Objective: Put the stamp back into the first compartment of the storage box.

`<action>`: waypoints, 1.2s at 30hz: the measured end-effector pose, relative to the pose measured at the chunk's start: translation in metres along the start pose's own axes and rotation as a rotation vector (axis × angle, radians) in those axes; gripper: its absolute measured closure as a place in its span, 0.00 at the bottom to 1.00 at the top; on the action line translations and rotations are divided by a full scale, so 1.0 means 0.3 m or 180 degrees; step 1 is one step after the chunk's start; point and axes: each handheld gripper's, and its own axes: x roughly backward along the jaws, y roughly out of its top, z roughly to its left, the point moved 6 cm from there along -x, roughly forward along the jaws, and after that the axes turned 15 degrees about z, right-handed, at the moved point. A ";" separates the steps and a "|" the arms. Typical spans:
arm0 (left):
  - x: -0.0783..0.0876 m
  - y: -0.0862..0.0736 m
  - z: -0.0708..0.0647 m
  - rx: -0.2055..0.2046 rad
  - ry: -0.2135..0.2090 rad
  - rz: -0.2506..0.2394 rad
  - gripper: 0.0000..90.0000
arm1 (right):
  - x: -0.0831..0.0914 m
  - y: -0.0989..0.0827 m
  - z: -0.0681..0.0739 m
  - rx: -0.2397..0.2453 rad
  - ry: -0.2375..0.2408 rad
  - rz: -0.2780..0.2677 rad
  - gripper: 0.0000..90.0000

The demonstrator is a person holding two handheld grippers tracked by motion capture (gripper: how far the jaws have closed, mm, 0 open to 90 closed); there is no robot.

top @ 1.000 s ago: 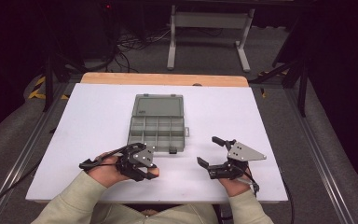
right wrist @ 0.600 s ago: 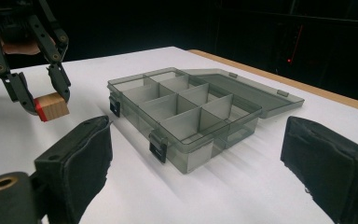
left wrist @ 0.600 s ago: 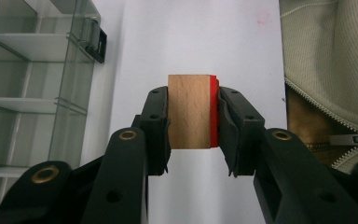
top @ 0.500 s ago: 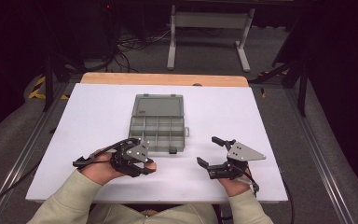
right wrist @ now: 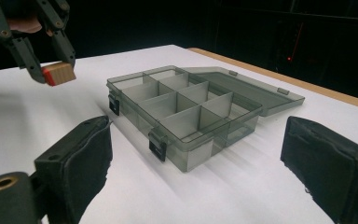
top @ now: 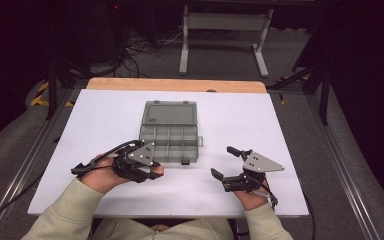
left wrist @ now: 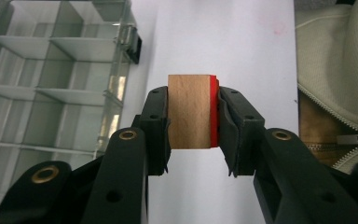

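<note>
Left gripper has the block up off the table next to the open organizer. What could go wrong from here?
1. The left gripper holds the wooden block only by two side faces, with much of it above the pads; a tilt might let it slip.
2. The compartments in the organizer box look narrow, so the block may catch on a divider.
3. The open lid lies flat behind; a nudge could shift the light box.

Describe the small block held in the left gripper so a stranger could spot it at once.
On the white table, just left of the open grey compartment box, the left gripper is shut on a small wooden block. It is the one pale wood piece, with one red face.
</note>
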 end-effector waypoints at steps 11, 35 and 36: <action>0.049 -0.005 0.068 0.0082 0.0165 0.0064 0.73 | 0.000 0.000 -0.001 -0.0005 -0.0004 0.0000 0.10; 0.054 -0.021 0.288 0.0536 0.0387 0.0189 0.73 | 0.001 0.001 -0.001 0.0000 0.0005 -0.0011 0.10; 0.051 -0.023 0.297 0.0559 0.0388 0.0179 0.73 | 0.001 0.001 -0.001 0.0000 0.0006 -0.0012 0.10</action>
